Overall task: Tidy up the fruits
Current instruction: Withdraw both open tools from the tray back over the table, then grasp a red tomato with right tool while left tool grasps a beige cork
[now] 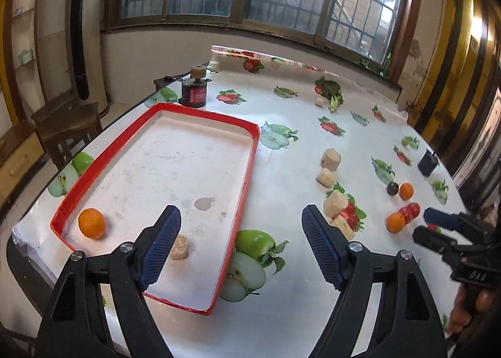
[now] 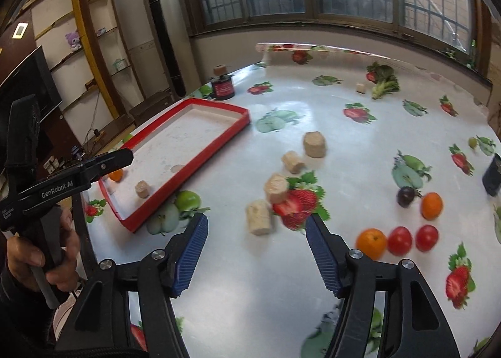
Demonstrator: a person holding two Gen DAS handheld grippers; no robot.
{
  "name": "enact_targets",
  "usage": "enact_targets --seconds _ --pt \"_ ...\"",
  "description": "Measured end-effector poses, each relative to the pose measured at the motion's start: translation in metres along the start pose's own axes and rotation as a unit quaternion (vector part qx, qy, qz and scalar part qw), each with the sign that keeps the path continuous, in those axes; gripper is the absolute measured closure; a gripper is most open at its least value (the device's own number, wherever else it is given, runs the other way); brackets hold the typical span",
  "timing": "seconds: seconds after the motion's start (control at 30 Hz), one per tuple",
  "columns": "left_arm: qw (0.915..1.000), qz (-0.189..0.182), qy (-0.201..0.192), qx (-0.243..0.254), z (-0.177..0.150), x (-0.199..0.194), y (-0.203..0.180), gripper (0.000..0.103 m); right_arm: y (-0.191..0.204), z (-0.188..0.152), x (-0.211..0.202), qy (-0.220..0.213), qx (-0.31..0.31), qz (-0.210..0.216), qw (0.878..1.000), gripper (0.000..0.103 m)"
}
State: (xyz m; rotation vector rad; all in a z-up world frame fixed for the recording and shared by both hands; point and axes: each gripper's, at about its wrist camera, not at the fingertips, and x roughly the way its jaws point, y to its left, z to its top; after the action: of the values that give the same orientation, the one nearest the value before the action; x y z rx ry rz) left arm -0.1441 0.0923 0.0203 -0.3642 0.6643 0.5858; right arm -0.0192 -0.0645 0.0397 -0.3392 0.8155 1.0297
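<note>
The left claw's arm (image 2: 94,167) hides part of the orange (image 2: 116,175) inside the red tray (image 2: 200,157); the dark box (image 2: 493,176) beyond is edge-cropped.

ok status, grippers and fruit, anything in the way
Left gripper open, empty, over red tray. Right gripper open, empty. One orange in tray; loose fruit cluster on table. Beige blocks between.

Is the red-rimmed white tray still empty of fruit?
No: one round orange fruit lies inside the red-rimmed white tray, beside a beige block.
</note>
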Motion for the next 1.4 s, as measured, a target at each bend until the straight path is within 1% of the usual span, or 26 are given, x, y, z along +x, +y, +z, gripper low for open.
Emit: enact_targets --seconds 0.03,0.1,0.17,0.27,0.47,0.57,0.73,0.97,1.17,1.23,1.37,1.4 --pt "1.0 -0.002 0.003 0.008 -0.001 0.001 -0.006 0.023 -0.011 -0.003 -0.005 -0.002 0.009 -0.008 1.0 0.036" --pt "0.9997 -0.021 0.005 0.009 -0.003 0.002 -0.015 0.023 -0.032 -0.009 -0.014 -0.004 0.029 -0.023 0.999 0.035" --pt "0.9995 -0.026 0.012 0.011 -0.004 0.006 -0.024 0.023 -0.05 -0.016 -0.022 -0.006 0.05 -0.034 0.998 0.035" --pt "0.9986 -0.027 0.019 0.042 -0.009 0.008 -0.042 0.023 -0.071 -0.026 -0.031 -0.009 0.073 -0.047 0.996 0.035" --pt "0.994 -0.015 0.045 0.099 -0.015 0.016 -0.075 0.023 -0.094 -0.042 -0.034 -0.004 0.1 -0.061 0.993 0.035" --pt "0.9918 -0.022 0.052 0.114 -0.014 0.018 -0.086 0.023 -0.1 -0.047 -0.032 -0.001 0.107 -0.065 0.992 0.035" --pt "0.9905 -0.03 0.052 0.124 -0.012 0.018 -0.094 0.023 -0.108 -0.05 -0.03 0.001 0.114 -0.072 0.991 0.035" --pt "0.9883 -0.037 0.073 0.128 -0.012 0.031 -0.1 0.023 -0.118 -0.049 -0.029 -0.001 0.118 -0.08 0.99 0.035" --pt "0.9864 -0.049 0.091 0.128 -0.012 0.043 -0.106 0.023 -0.133 -0.046 -0.022 0.003 0.127 -0.102 0.987 0.036" --pt "0.9858 -0.05 0.098 0.127 -0.011 0.048 -0.108 0.023 -0.139 -0.043 -0.017 0.007 0.128 -0.111 0.985 0.038" --pt "0.9854 -0.055 0.103 0.124 -0.009 0.06 -0.109 0.023 -0.15 -0.038 -0.005 0.018 0.125 -0.127 0.984 0.049" --pt "0.9851 -0.056 0.107 0.122 -0.009 0.063 -0.11 0.023 -0.153 -0.037 -0.001 0.021 0.126 -0.13 0.983 0.05"
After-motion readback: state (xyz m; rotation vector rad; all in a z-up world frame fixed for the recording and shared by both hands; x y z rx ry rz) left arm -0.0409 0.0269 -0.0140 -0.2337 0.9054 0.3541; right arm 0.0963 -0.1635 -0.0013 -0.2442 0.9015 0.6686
